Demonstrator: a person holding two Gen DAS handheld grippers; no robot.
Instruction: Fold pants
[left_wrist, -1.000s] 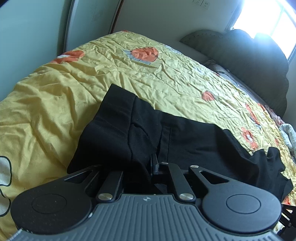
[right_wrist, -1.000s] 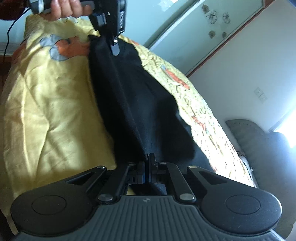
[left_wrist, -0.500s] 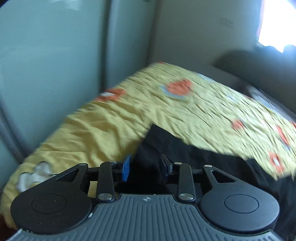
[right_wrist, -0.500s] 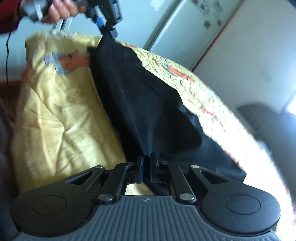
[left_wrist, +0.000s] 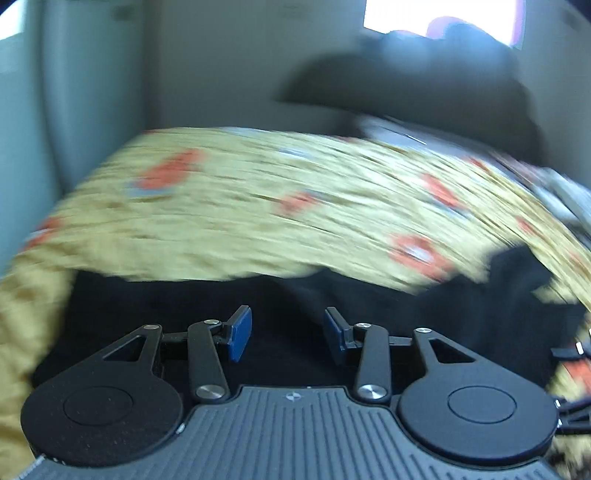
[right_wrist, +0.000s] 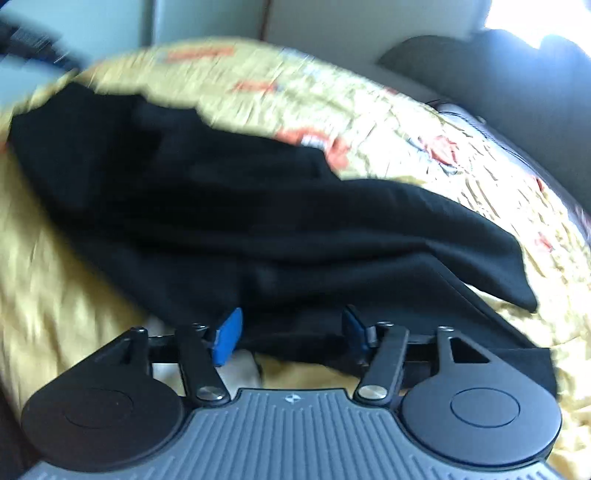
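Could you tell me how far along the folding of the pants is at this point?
Done: the black pants lie doubled over on the yellow bedspread. In hand: nothing; the left gripper and right gripper have just been opening, pads clear of the cloth. Left: the bundle looks long and rumpled, so probably another fold and smoothing.

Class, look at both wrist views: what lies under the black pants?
The black pants lie on a yellow bedspread with orange patches, visible all around them. The part of the bedspread directly beneath the pants is covered, so anything there cannot be seen.
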